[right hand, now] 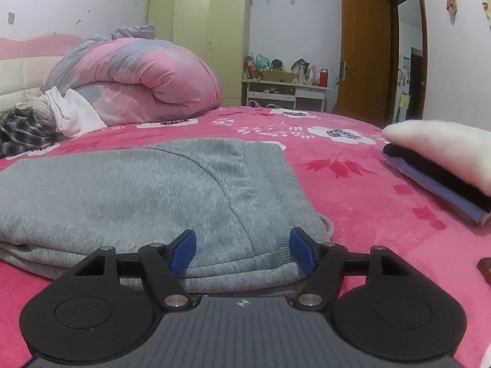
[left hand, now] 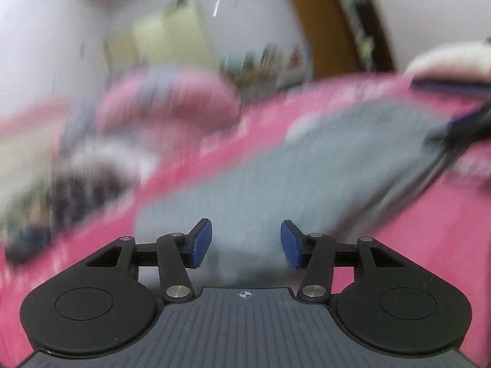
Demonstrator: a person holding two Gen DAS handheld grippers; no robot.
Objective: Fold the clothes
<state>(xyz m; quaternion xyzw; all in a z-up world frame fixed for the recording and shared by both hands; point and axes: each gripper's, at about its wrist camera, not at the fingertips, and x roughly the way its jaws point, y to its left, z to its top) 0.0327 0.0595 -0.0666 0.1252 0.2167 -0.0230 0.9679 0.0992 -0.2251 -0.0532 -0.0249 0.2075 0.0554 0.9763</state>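
Now we see folded grey sweatpants (right hand: 147,196) on our pink bedspread (right hand: 353,190). Our right gripper (right hand: 242,253) gapes, pads clear of the waistband between them. Our left gripper (left hand: 245,243) gapes empty.

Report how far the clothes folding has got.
Done: the grey sweatshirt lies folded in layers on the pink bedspread, and a folded stack sits at the right. In hand: nothing; the left gripper and right gripper are open over the sweatshirt. Left: the plaid garment and white garment lie crumpled.
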